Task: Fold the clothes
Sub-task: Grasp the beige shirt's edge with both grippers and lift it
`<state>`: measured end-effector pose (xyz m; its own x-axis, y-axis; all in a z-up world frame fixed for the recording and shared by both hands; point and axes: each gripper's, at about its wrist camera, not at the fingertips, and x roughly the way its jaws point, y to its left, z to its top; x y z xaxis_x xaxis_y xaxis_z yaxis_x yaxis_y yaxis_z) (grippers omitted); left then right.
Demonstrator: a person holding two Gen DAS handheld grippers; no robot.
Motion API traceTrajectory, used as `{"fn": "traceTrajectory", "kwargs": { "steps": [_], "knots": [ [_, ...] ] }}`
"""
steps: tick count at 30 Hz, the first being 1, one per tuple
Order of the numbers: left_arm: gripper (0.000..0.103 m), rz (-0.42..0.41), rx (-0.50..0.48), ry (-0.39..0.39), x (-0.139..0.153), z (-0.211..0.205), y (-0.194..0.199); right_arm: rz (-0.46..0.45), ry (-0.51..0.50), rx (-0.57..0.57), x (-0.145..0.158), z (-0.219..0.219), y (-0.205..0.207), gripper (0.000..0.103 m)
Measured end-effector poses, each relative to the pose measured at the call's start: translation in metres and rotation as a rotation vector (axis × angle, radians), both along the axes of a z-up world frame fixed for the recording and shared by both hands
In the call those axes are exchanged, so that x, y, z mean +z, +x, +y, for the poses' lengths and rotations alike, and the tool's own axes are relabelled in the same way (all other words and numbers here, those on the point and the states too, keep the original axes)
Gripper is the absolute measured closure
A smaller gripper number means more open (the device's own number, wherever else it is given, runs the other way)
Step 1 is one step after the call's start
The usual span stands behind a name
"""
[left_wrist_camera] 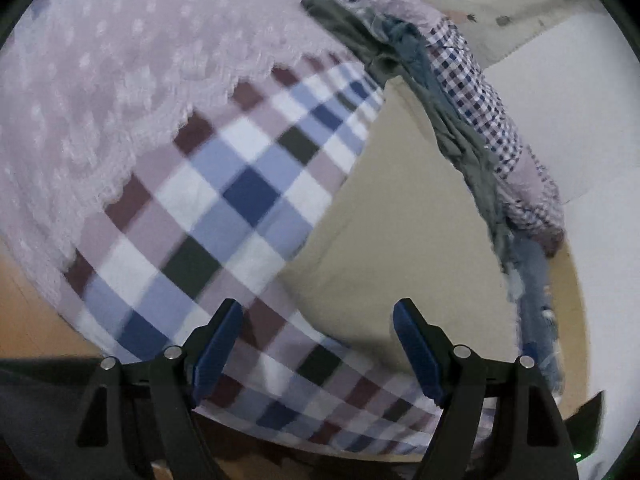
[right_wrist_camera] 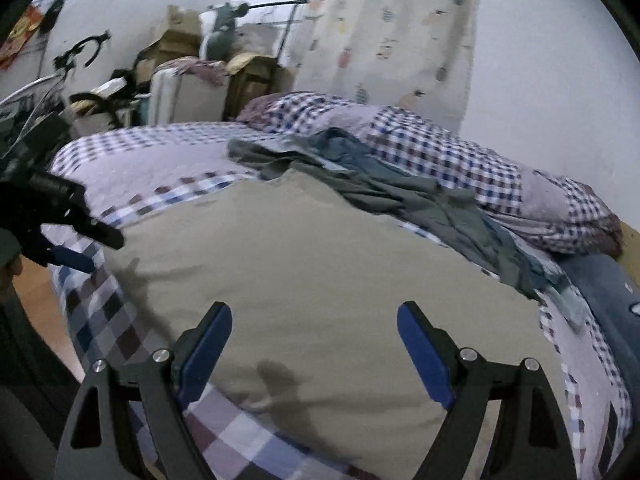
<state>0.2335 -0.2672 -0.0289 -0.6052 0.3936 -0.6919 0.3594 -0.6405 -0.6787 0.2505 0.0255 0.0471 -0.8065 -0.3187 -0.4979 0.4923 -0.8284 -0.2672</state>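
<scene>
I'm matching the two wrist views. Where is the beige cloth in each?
Left wrist: beige cloth right of centre, ahead of the open left gripper.
Right wrist: it fills the centre, under the open right gripper.
Shared landmark: grey-green clothes pile beyond it.

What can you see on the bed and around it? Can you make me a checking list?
Surface: bed with checked quilt, lilac lacy-edged blanket on top.
Job's things: flat beige cloth spread out; crumpled grey-green and blue clothes pile behind it, by the small-checked pillows.
Clutter: dark blue item at the bed's right edge, unclear what.
Grippers: left gripper open, over the quilt edge; right gripper open, over the beige cloth; both hold nothing.
Cables: nothing seen.
Surroundings: cardboard boxes, patterned curtain, white wall, wooden floor.
</scene>
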Motion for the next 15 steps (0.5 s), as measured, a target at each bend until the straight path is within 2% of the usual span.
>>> {"fn": "traceTrajectory", "kwargs": {
  "steps": [3,15],
  "knots": [
    [0.021,0.043,-0.027,0.105,-0.006,0.003,-0.007,-0.002,0.027,0.051,-0.008,-0.013,0.005,0.015],
    [0.019,0.125,-0.073,0.299,-0.001,0.014,-0.033,0.088,0.183,0.232,-0.033,-0.058,0.029,0.015]
  ]
}}
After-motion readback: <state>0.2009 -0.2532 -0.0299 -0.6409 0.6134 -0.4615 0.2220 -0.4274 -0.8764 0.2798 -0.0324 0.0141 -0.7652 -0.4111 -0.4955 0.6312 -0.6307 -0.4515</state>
